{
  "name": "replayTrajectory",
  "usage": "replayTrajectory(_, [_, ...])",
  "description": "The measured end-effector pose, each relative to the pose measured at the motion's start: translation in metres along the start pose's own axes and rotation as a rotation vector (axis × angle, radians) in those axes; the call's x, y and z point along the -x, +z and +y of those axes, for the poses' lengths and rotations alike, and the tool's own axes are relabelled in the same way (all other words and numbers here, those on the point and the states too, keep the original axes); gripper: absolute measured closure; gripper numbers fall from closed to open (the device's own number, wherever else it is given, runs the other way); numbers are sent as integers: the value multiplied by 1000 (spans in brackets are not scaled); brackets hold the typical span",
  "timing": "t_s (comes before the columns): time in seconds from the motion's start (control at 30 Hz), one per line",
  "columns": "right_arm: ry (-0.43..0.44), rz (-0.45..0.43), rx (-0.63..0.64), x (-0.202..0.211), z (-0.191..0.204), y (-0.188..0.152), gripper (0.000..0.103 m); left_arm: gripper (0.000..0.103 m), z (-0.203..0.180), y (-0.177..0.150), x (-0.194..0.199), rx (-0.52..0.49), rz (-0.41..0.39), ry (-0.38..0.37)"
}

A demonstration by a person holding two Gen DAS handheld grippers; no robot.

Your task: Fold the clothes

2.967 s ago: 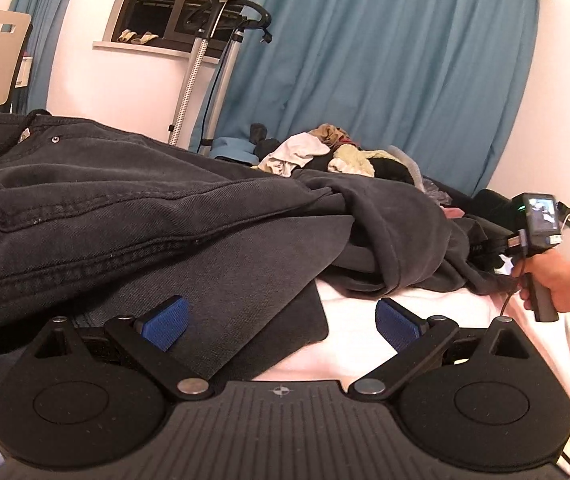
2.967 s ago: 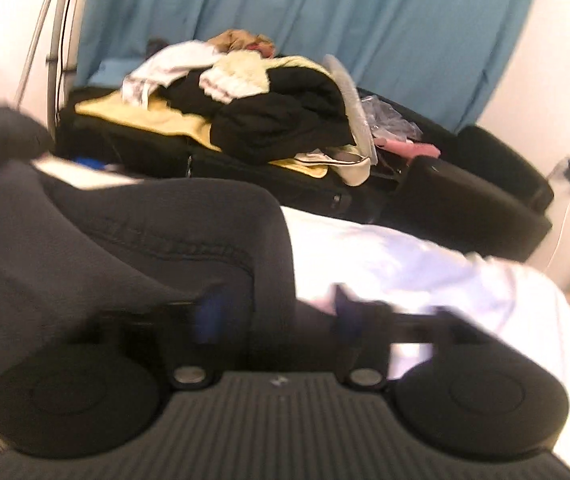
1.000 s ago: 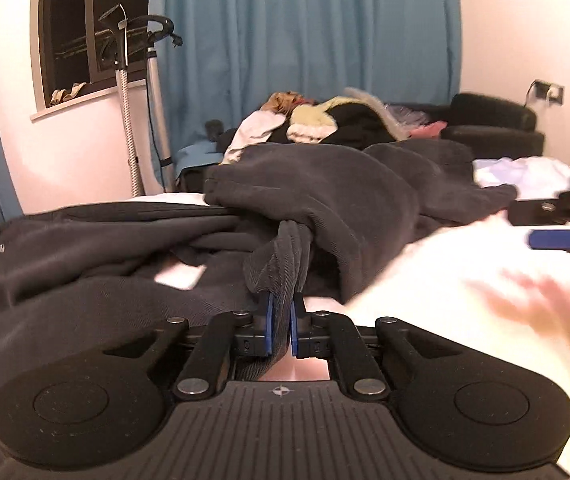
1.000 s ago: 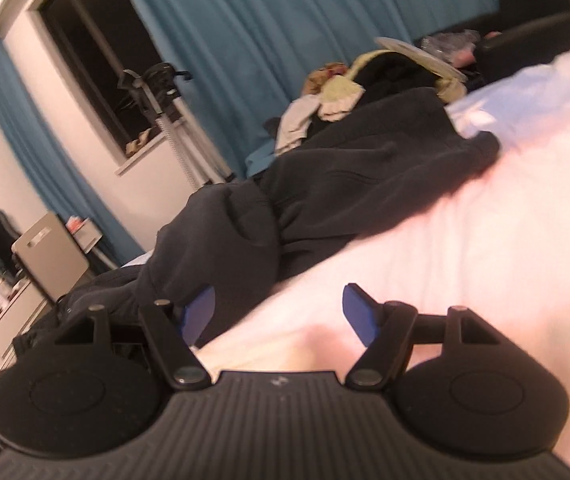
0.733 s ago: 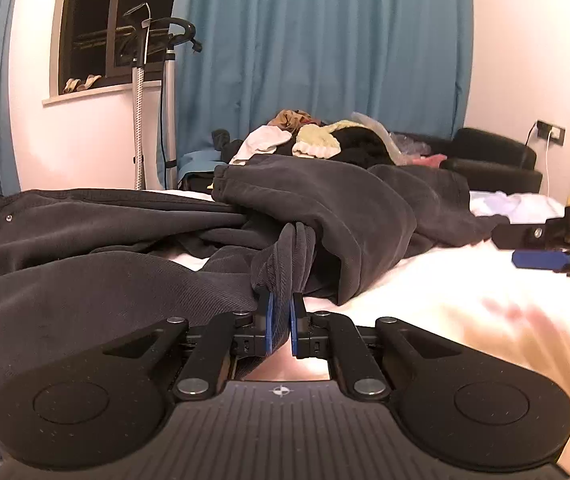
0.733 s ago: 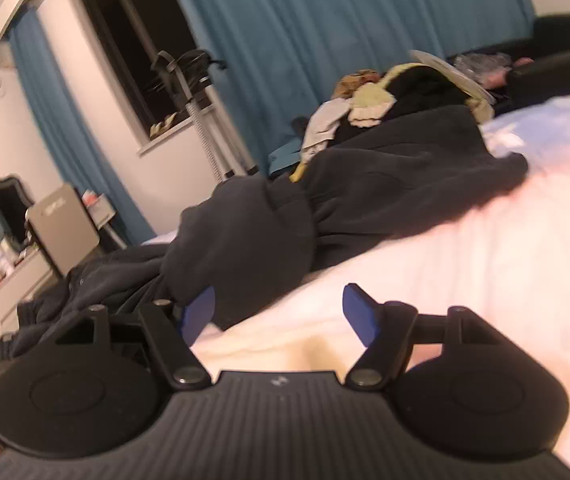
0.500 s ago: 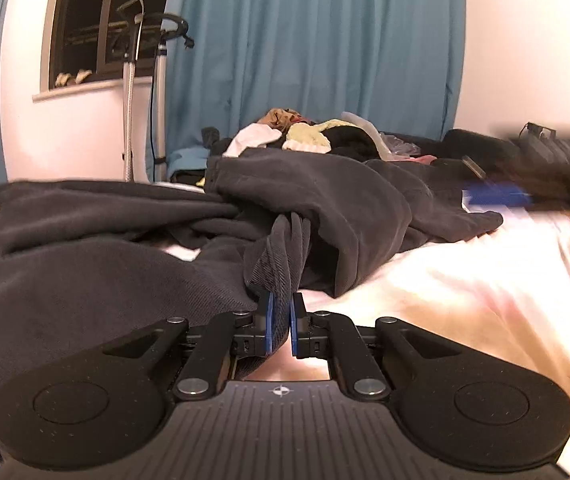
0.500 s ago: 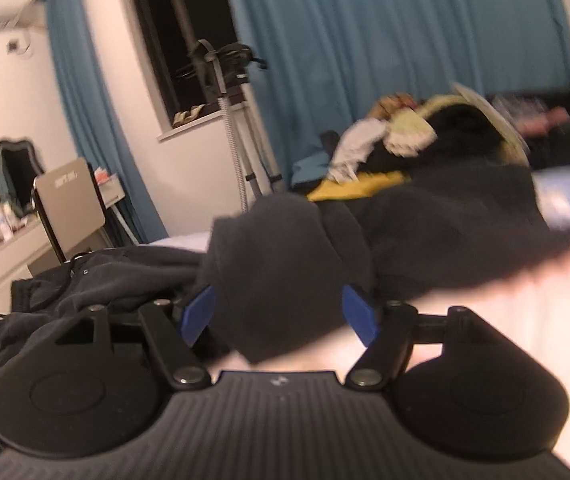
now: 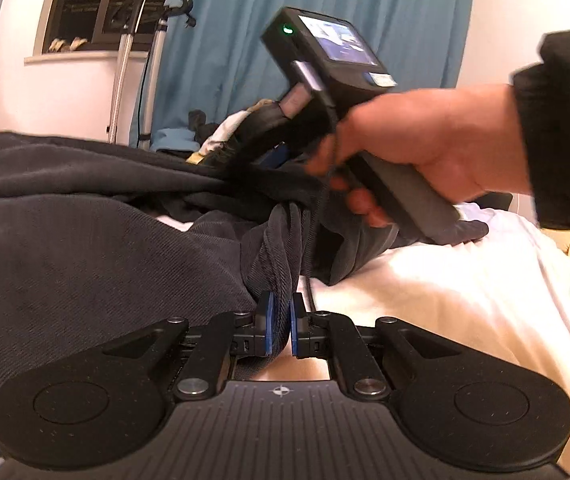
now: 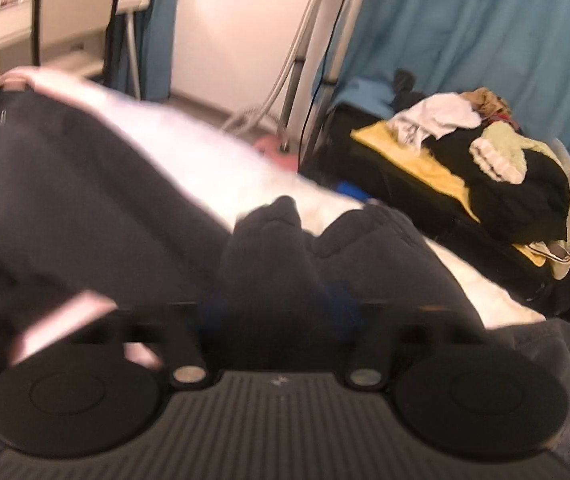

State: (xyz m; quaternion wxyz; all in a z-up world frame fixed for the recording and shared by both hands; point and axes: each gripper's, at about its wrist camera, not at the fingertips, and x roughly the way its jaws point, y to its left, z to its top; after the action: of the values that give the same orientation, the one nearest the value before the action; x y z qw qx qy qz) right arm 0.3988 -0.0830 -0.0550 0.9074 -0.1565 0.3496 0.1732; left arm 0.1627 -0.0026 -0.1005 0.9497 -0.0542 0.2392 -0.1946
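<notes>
Ahead of my left tongs (image 9: 279, 328) the hoodie (image 9: 85, 256) lies on the bed (image 9: 445, 300), spreading off to the left. My right tongs (image 9: 281, 152) sit beyond, over its far fold. Behind it all, a clothes pile (image 10: 497, 152) rests before the curtain (image 10: 505, 32).

No legible text, brand, number or sign in either view. The small screen (image 9: 339, 46) on the back of the right gripper (image 9: 275, 156) is lit, but its content is blurred; the pale label (image 9: 381, 79) just beside that screen cannot be read.
</notes>
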Motion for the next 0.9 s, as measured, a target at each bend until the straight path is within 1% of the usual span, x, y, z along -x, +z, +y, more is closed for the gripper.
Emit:
replayTrajectory(0.03, [10,-9,-18,6,-6,-3,86,93,2,1,1,8,-2,-5])
replayTrajectory(0.07, [4,-44,-57,19,-13,-5,89,93,2,2,4,10,-7,-8])
replayTrajectory(0.1, [-9,-92,-93,33,-20,-9,89,93,1,3,6,11,-10,-8])
replayTrajectory(0.23, [-47,-356,-272,124,-63,-31,90,93,1,4,9,24,-6,3])
replayTrajectory(0.3, [-84,-433,-361,167,-87,-54,90,94,1,6,12,29,-7,8])
replayTrajectory(0.4, [-131,-484,-534,209,-125,-109,90,94,1,8,17,37,-13,16])
replayTrajectory(0.47, [-173,-448,-706,222,-145,-157,90,94,-1,8,21,33,-14,26])
replayTrajectory(0.57, [-209,-304,-1031,211,-180,-243,88,94,-2,6,22,24,0,36])
replayTrajectory(0.6, [-209,-220,-1158,202,-189,-277,88,93,-3,5,23,16,2,42])
replayTrajectory(0.67, [-167,-68,-1481,185,-203,-334,89,93,-6,4,25,5,3,53])
replayTrajectory(0.73, [-94,-108,-1638,180,-207,-360,89,93,-9,4,26,-12,-2,53])
replayTrajectory(0.77, [-114,-108,-1608,183,-207,-352,85,92,-11,3,26,-27,-7,53])
replayTrajectory(0.83, [-171,-154,-1554,197,-205,-328,79,87,-17,-1,28,-82,-24,58])
replayTrajectory(0.87, [-176,-196,-1557,205,-205,-323,73,80,-20,-3,28,-107,-27,64])
replayTrajectory(0.9, [-180,-244,-1567,213,-204,-320,69,65,-22,-4,26,-122,-26,71])
